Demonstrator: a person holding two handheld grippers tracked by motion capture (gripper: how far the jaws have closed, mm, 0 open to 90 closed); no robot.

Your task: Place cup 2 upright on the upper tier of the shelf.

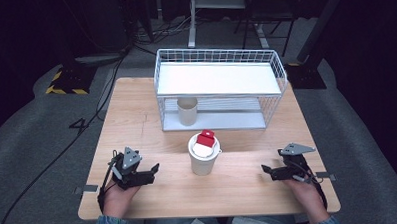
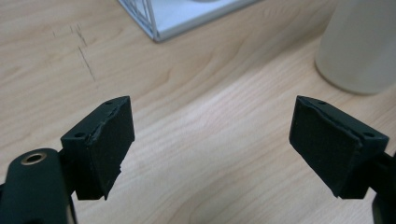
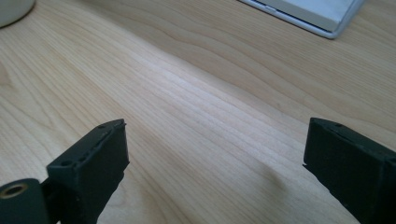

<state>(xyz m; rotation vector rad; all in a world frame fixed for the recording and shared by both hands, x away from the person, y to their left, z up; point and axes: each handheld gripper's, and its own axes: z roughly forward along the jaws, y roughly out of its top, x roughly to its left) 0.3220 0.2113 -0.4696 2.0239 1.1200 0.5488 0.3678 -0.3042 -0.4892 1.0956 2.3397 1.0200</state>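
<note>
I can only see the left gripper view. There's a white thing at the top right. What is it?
Observer: A white cup with a lid; a red and white thing sits on top.
Operator: Is it held?
Observer: No. The left gripper and the right gripper are both open, on either side of it.
Operator: Any other cups?
Observer: Yes, a beige cup stands on the wire rack's lower shelf.

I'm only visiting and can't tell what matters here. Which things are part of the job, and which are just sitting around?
In the job:
left tongs, open
right tongs, open
white lidded cup with a red piece on top, between them

Sitting around:
wire shelf
beige cup on its lower level
</note>
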